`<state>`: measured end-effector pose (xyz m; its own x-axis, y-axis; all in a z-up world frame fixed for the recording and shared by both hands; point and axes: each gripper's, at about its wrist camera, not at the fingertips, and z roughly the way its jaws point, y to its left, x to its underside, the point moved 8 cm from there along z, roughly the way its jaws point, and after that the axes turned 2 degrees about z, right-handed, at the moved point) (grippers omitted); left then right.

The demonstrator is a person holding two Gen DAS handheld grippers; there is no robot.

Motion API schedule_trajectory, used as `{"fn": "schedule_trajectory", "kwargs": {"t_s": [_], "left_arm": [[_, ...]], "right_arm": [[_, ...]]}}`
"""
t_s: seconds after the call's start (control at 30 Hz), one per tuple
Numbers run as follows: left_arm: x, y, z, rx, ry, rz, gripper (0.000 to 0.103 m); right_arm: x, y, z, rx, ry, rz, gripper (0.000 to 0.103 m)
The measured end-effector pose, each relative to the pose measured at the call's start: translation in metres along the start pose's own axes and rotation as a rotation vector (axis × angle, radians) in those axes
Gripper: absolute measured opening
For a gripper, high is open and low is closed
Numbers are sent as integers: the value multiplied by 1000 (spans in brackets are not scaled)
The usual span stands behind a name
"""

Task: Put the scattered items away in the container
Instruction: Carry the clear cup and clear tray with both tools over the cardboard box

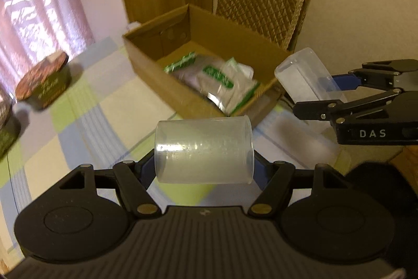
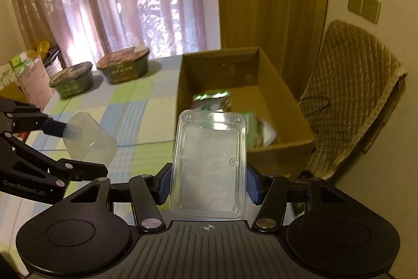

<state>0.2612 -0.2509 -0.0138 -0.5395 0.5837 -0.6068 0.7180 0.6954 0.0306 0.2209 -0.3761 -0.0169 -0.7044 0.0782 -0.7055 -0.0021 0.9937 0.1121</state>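
In the left wrist view, two noodle bowls [image 1: 43, 80] sat at nine o'clock on the checked worktop [image 1: 86, 119]. Our left gripper [image 1: 203, 164] had its jaws clamped on a frosted plastic cup [image 1: 203, 152] lying sideways, above the worktop. At twelve o'clock stood the cardboard box [image 1: 167, 85], green-labelled packets [image 1: 216, 80] inside. At three o'clock our right gripper [image 1: 313, 93] gripped a clear plastic tray [image 1: 305, 75] just beside the box's near corner.
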Motion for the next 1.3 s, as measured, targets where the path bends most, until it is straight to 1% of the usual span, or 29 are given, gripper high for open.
{"fn": "schedule_trajectory", "kwargs": {"t_s": [0.27,0.43,0.7,1.3], "left_arm": [[-57,-2,27,15,-37,25,68],[-78,-2,47,26,-36,25,68],[-88,-6,75,50,-19,30,68],[-105,3,112,67,-9,37,68]], "right_arm": [[-36,-31,18,17,-17,-17,59],[-50,-43,33,18,-15,-20,59],[-58,-54,53,18,0,-20,59],[-67,-75,84,39,16,-13,59]]}}
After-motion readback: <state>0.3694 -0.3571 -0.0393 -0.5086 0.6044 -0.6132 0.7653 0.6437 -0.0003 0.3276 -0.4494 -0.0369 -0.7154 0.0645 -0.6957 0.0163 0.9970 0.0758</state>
